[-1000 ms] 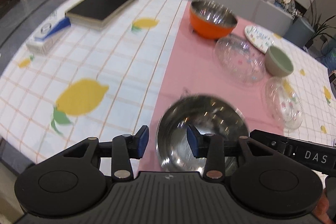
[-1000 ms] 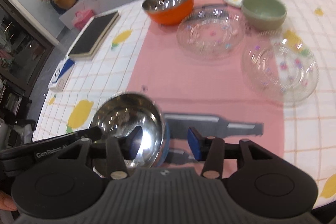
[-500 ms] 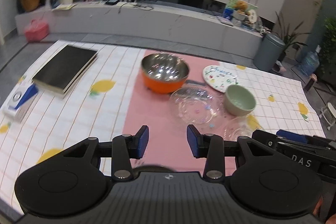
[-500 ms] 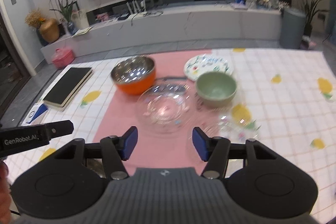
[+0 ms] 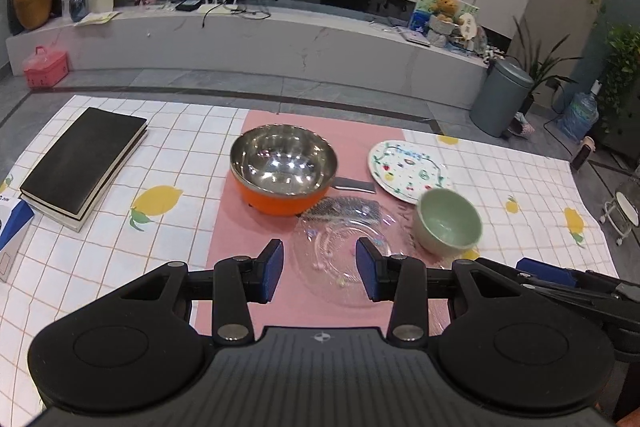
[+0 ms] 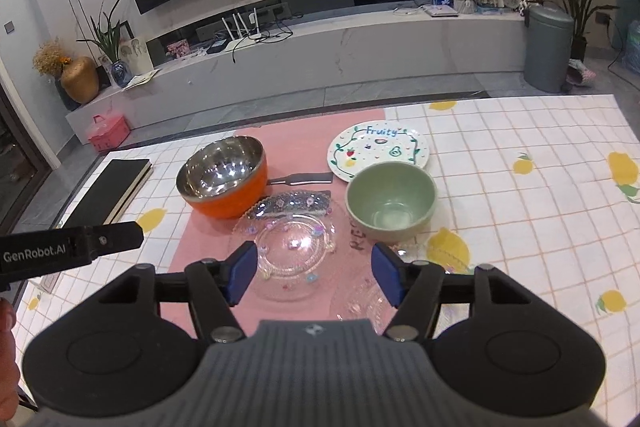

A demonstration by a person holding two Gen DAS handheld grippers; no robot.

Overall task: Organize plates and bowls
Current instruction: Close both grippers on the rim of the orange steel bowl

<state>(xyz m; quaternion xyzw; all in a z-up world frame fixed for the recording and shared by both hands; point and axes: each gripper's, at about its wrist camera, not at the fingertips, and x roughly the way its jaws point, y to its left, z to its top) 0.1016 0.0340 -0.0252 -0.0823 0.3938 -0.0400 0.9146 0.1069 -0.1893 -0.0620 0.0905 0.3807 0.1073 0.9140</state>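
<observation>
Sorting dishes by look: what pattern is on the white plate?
Fruit drawings, green vine border, "Fruity" lettering on the white plate; right wrist view.

Indoor lighting is even and moderately dim. Overhead sources produce point glare inside the steel-lined orange bowl (image 5: 284, 163) and on the clear glass plate (image 6: 294, 247). Both views are mostly sharp; the green bowl (image 5: 447, 225) shows slight motion blur. Fisheye distortion bends the counter (image 6: 540, 187) edges, and the frame corners are dark.
</observation>
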